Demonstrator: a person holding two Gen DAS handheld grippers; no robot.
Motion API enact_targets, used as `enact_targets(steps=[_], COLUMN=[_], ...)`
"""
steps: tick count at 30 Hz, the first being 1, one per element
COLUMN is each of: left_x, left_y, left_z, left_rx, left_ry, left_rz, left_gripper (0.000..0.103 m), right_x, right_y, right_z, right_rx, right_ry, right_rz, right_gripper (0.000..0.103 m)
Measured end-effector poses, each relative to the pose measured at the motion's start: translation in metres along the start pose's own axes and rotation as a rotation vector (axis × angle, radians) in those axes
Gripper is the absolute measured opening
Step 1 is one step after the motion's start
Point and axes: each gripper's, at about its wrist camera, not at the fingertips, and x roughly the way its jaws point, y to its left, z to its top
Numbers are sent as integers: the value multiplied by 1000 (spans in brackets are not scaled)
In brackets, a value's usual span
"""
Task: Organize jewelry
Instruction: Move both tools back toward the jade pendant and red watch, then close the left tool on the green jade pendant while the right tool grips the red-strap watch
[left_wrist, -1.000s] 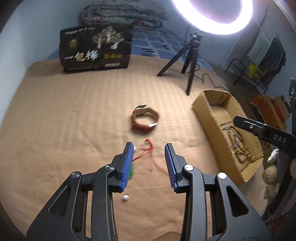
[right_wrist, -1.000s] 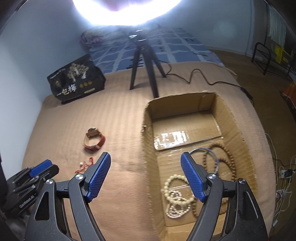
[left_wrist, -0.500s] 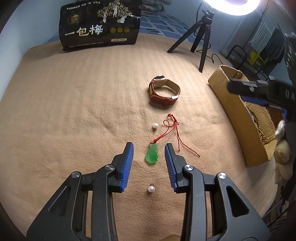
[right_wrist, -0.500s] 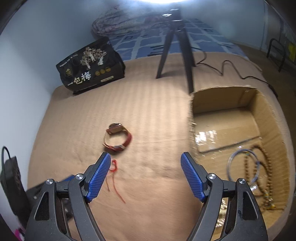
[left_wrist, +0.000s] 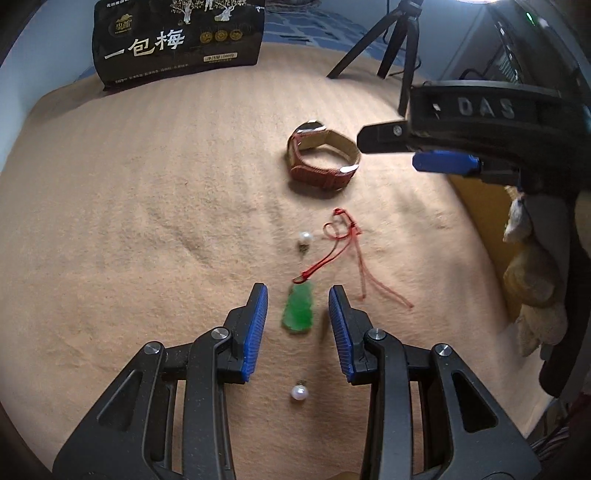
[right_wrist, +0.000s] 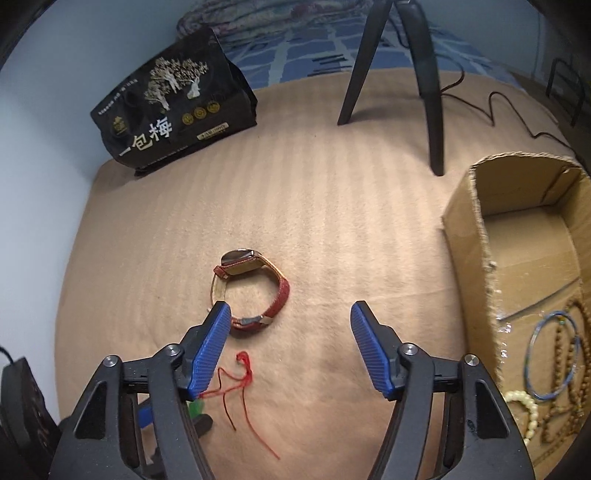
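A green jade pendant (left_wrist: 298, 308) on a red cord (left_wrist: 341, 240) lies on the tan blanket. My left gripper (left_wrist: 298, 295) is open, its blue pads on either side of the pendant, not touching it. Two loose pearls lie near: one beyond the pendant (left_wrist: 305, 238), one closer to me (left_wrist: 299, 392). A red-strapped watch (left_wrist: 322, 157) lies further off; it also shows in the right wrist view (right_wrist: 251, 291). My right gripper (right_wrist: 290, 317) is open and empty, hovering just right of the watch. The cardboard box (right_wrist: 476, 236) holds bracelets and bead strings.
A black snack bag (right_wrist: 173, 107) stands at the back left. A black tripod (right_wrist: 428, 74) stands behind the box, with a cable trailing right. The right gripper's body (left_wrist: 480, 122) crosses the upper right of the left wrist view.
My left gripper has come down and forward so its pads now flank the green pendant. My right gripper has swung left from above the box to over the blanket near the watch.
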Motion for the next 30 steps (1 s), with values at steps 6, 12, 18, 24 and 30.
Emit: enact_targets(steps=[6, 12, 18, 24, 30], left_x=[5, 9, 10, 10, -7], left_y=[-1, 1, 0, 1, -3], left_z=[0, 3, 6, 12, 13], left_rx=[3, -11, -7, -15, -18], left_ry=[5, 7, 3, -3, -34], left_rz=[-5, -15, -11, -16, -24], left_gripper=[29, 15, 13, 13, 12], right_x=[13, 28, 34, 29, 13], right_y=[2, 6, 10, 6, 3], right_z=[6, 7, 8, 7, 3], right_rx=[21, 24, -13, -20, -39], right_ry=[12, 33, 22, 10, -17], right_rz=[4, -9, -79, -67, -93], right_gripper=[60, 50, 27, 5, 5])
